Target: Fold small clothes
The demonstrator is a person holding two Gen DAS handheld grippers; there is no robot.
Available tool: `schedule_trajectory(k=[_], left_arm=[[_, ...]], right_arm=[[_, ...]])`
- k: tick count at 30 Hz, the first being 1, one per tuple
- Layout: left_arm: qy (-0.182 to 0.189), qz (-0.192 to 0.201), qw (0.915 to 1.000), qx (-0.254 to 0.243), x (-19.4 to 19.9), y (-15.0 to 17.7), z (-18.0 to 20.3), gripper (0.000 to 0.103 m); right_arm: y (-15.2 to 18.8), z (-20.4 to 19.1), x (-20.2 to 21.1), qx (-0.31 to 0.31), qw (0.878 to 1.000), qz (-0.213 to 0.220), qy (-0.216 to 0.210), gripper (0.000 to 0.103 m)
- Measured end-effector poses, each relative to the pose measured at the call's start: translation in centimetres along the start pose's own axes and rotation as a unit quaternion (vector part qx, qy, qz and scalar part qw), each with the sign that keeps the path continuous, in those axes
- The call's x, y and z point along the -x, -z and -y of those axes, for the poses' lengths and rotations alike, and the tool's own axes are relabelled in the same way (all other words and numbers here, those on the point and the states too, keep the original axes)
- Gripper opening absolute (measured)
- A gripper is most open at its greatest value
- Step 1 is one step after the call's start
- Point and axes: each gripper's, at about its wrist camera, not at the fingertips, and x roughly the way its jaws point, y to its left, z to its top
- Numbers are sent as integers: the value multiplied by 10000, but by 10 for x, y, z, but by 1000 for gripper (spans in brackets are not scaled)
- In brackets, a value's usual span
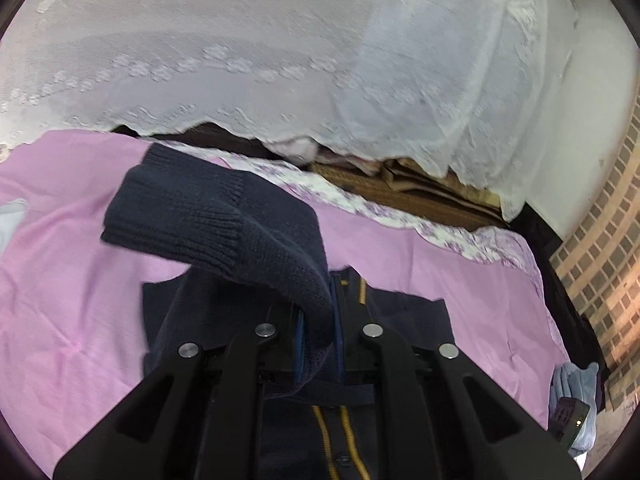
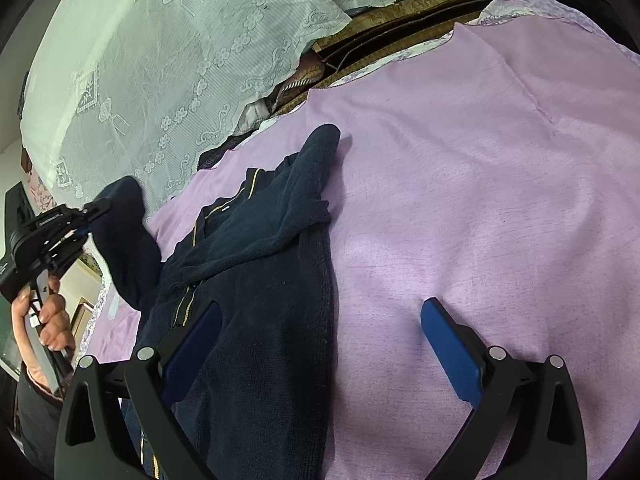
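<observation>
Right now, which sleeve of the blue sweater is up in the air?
The sleeve pinched in the left gripper is lifted off the pink sheet. The other sleeve lies flat across the sweater, untouched.

No readable text, labels or numbers anywhere.

I count one navy cardigan (image 2: 256,280) with two sleeves: one sleeve (image 1: 208,224) lifted, the other sleeve (image 2: 308,184) lying across the body. There is one pink sheet (image 2: 480,200) under it, and one white lace cloth (image 1: 280,48) behind. I hold two grippers, my left gripper (image 1: 318,332) and my right gripper (image 2: 320,344), two fingers each. One hand (image 2: 50,320) shows.
</observation>
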Motion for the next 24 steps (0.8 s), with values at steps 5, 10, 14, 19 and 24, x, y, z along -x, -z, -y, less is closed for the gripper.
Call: schedule_trajectory(k=[5, 10, 14, 19, 24], left_arm=[[48, -338, 9993, -154, -31, 22, 20, 10], [51, -699, 9972, -252, -61, 51, 29, 10], [132, -1028, 9940, -346, -76, 72, 34, 16], [91, -1102, 9921, -590, -81, 83, 45, 63], [96, -1042, 9918, -730, -67, 81, 50, 78]], right_arm=[[0, -1, 0, -2, 10000, 0, 7, 100], [1, -1, 0, -3, 10000, 1, 7, 100], [1, -1, 0, -3, 10000, 0, 8, 100], [0, -1, 0, -6, 10000, 0, 6, 100], [1, -2, 0, -11, 10000, 1, 4, 100]])
